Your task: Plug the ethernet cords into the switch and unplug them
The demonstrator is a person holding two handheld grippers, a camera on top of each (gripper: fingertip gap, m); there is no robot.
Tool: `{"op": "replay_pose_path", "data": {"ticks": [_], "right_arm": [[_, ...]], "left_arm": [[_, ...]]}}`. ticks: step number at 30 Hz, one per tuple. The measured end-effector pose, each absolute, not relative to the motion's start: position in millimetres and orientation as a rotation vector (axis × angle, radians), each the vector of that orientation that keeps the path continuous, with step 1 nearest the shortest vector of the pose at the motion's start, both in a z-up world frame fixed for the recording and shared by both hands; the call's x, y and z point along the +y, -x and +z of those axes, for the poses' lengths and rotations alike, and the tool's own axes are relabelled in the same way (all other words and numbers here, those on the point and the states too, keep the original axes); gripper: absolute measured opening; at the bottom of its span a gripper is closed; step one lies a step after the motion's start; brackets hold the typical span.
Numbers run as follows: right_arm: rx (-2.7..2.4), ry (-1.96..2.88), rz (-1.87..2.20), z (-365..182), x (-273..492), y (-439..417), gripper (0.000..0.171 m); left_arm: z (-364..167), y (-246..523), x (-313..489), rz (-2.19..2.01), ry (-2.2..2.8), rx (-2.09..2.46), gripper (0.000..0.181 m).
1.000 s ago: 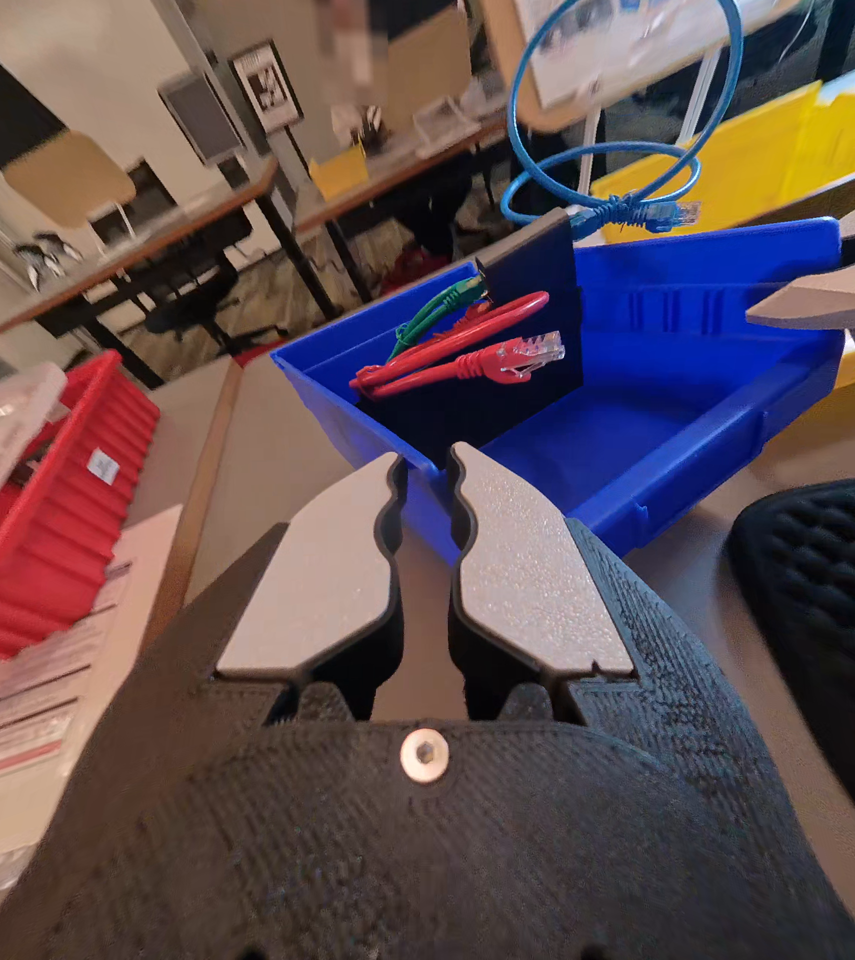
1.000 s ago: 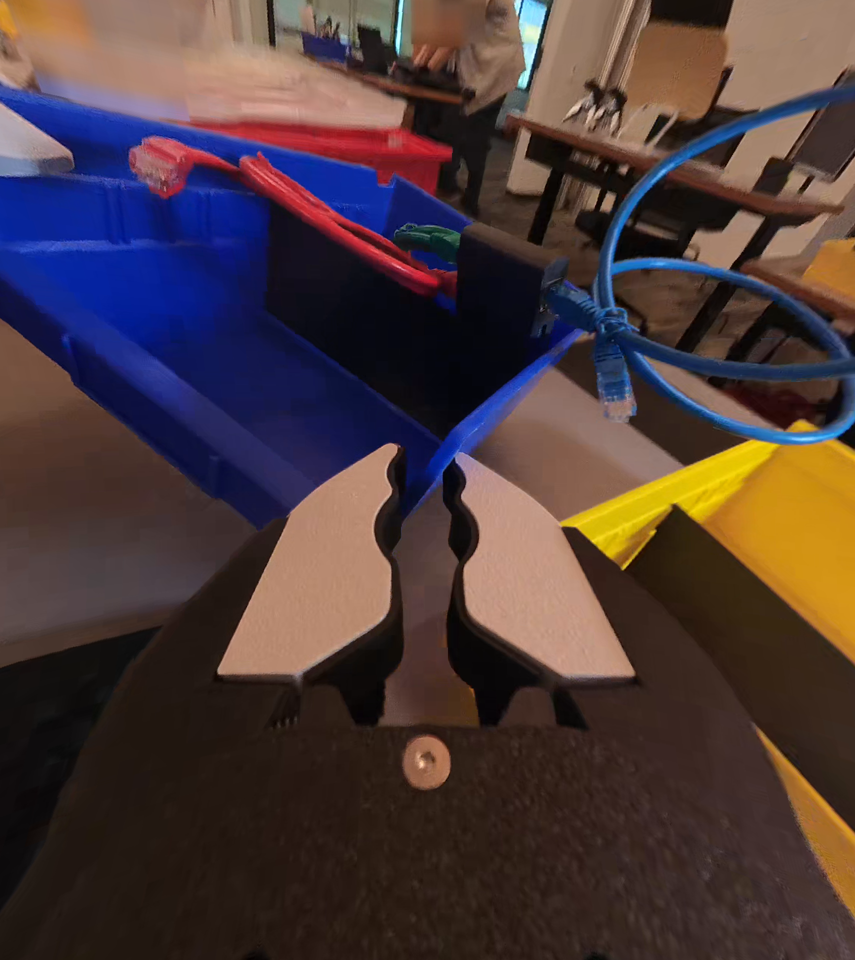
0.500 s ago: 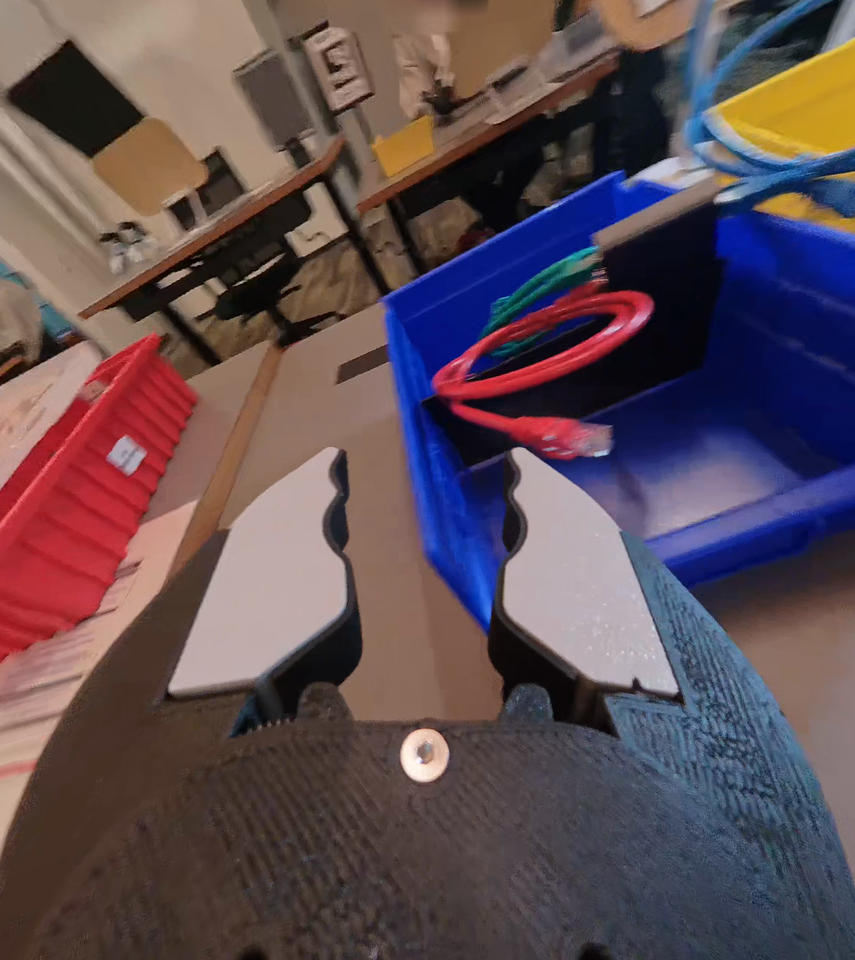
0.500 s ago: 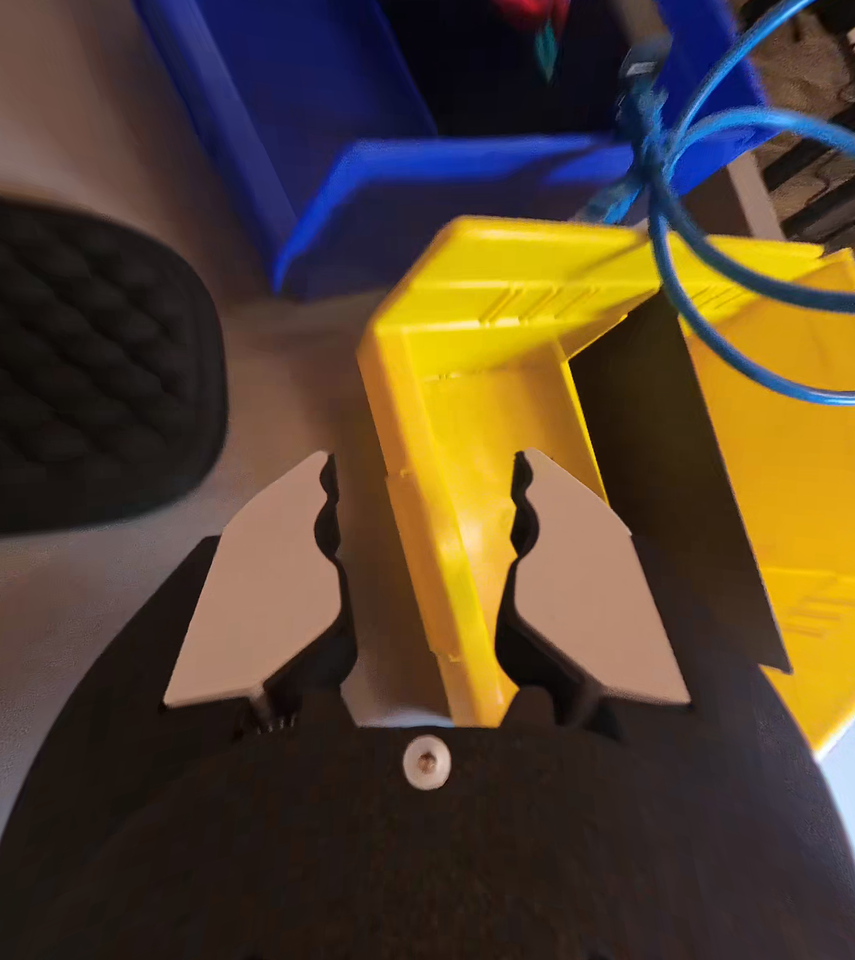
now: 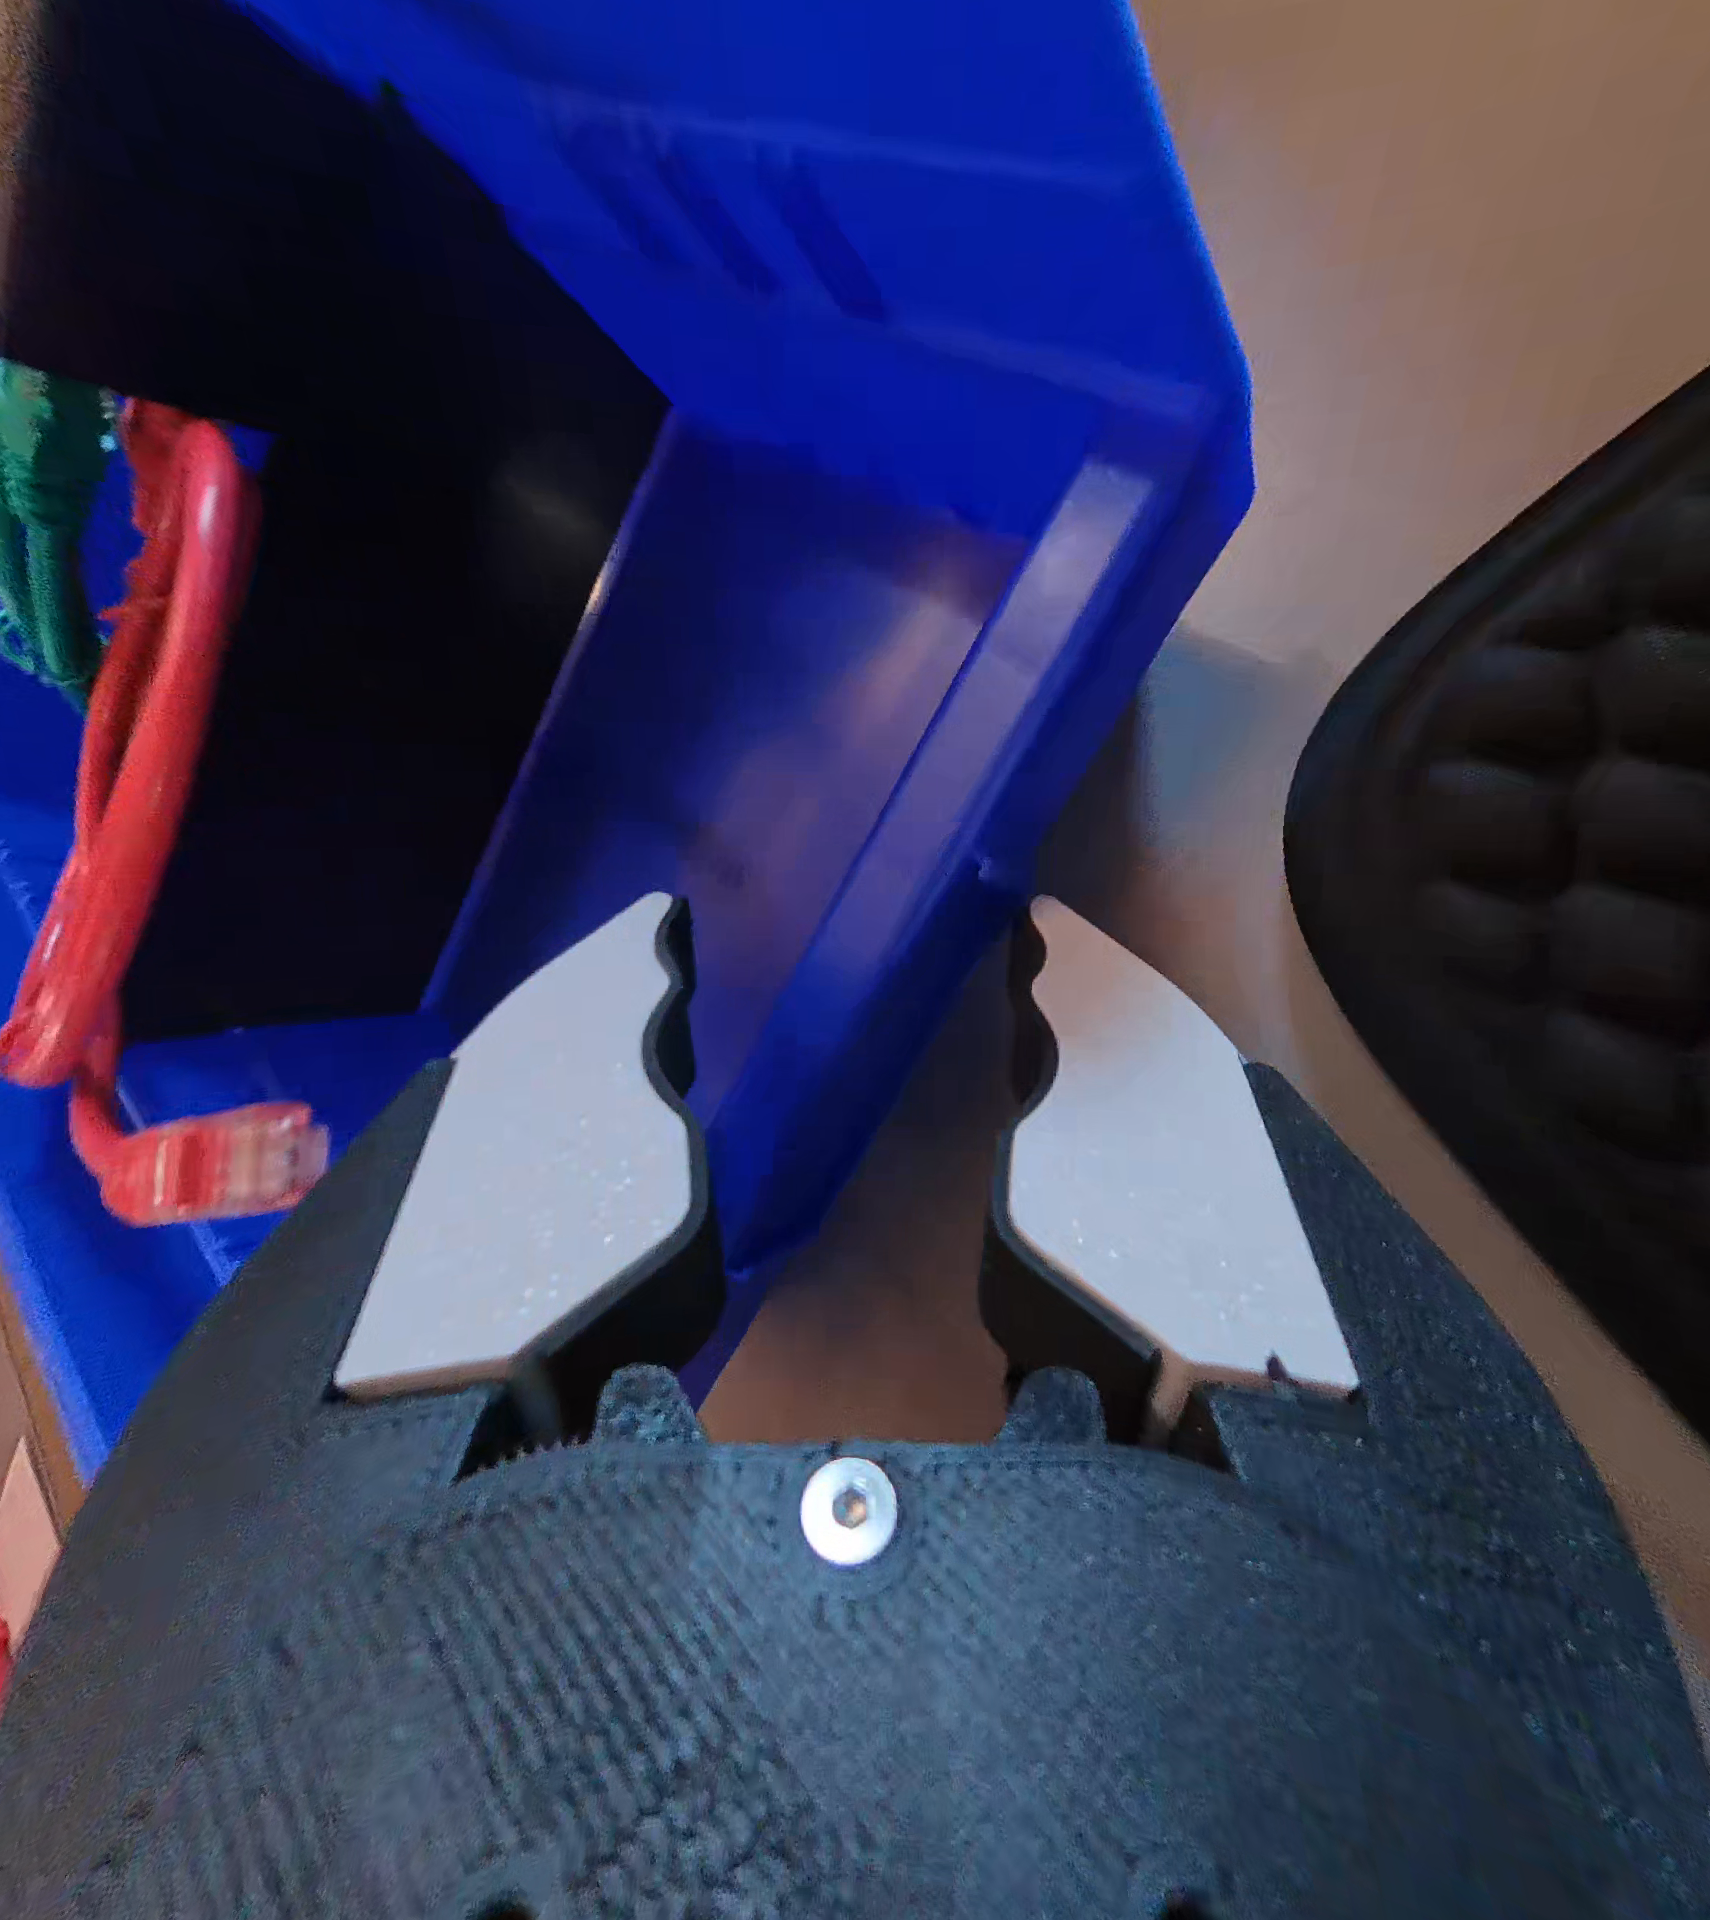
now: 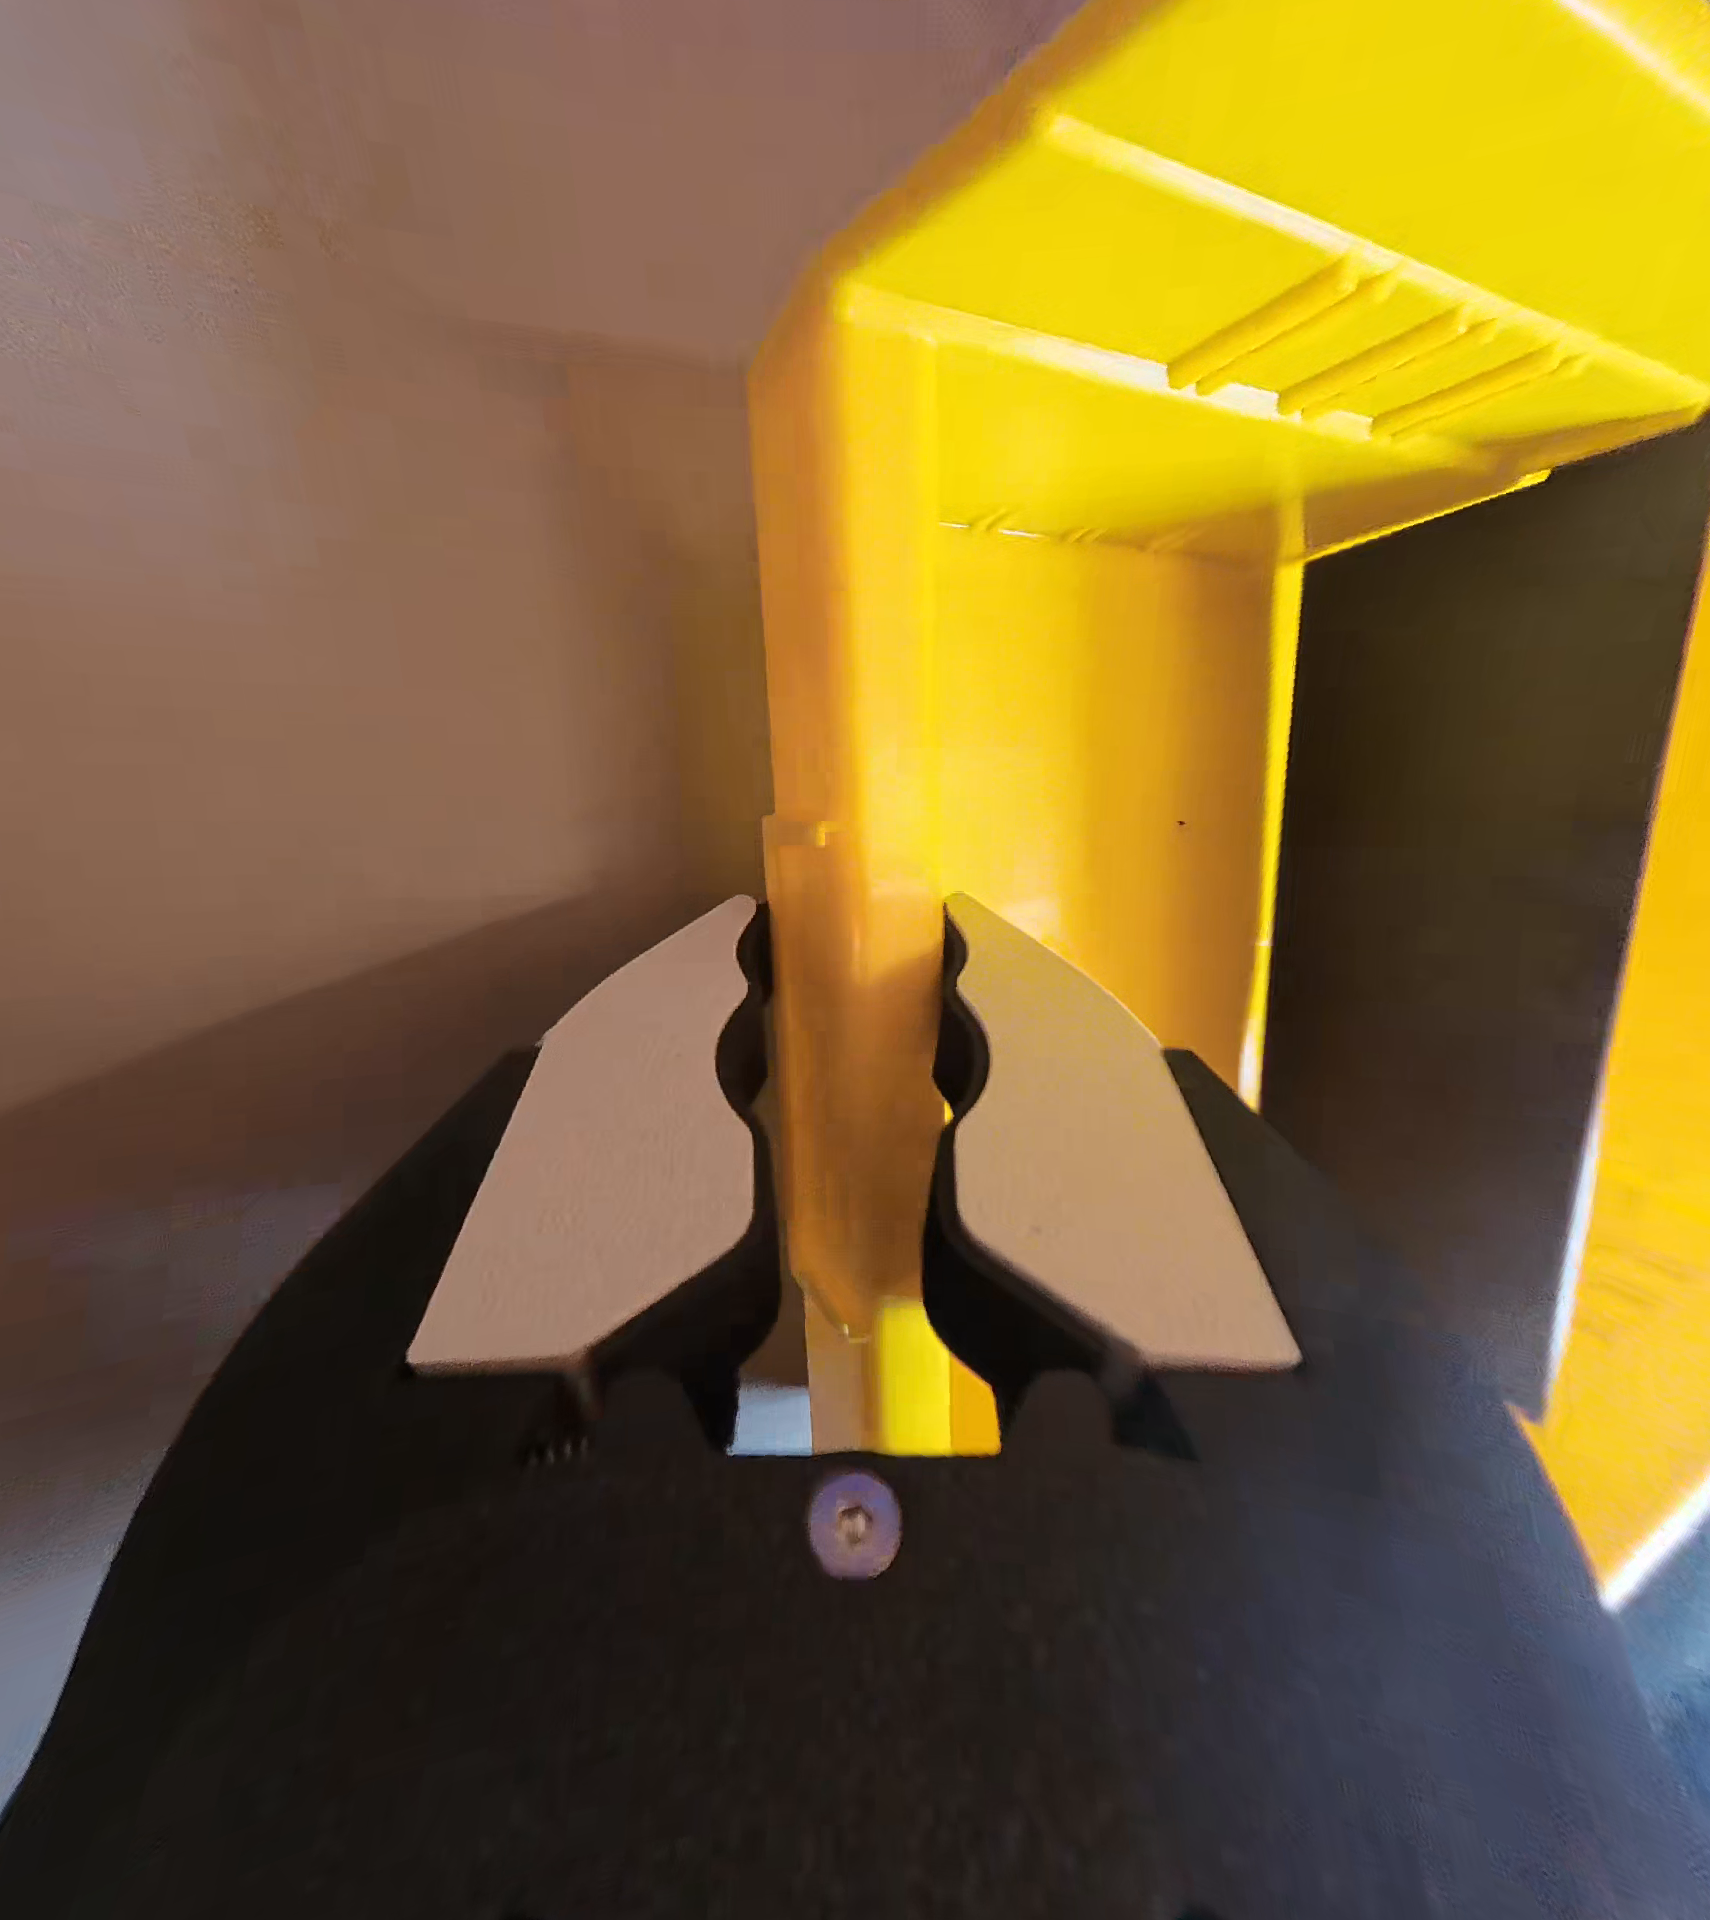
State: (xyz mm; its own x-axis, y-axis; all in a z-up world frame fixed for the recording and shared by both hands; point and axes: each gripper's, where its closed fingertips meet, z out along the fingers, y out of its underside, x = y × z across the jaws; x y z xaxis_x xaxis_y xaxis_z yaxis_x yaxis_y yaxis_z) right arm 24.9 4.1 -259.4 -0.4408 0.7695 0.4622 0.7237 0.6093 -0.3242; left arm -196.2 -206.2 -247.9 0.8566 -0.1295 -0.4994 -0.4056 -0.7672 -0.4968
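Tan tabletop, fingers seemingly gripping yellow bin

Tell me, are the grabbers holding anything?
The right gripper pinches the yellow bin by its front wall's rim. The left gripper is open around the blue bin's front wall, holding nothing.
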Motion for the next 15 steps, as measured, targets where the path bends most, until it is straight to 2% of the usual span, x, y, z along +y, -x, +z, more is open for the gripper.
{"op": "replay_pose_path", "data": {"ticks": [8, 15], "right_arm": [[-2.076, 1.141, -0.356, -253.0, 169.7, -100.4, 0.034], [-1.923, 1.149, -0.445, -249.0, 229.4, -116.1, 0.035]], "left_arm": [[-250.3, 191.9, -180.2, 0.662, 2.385, 0.481, 0.05], [-251.6, 202.5, -144.8, 0.829, 2.443, 0.438, 0.037]]}}
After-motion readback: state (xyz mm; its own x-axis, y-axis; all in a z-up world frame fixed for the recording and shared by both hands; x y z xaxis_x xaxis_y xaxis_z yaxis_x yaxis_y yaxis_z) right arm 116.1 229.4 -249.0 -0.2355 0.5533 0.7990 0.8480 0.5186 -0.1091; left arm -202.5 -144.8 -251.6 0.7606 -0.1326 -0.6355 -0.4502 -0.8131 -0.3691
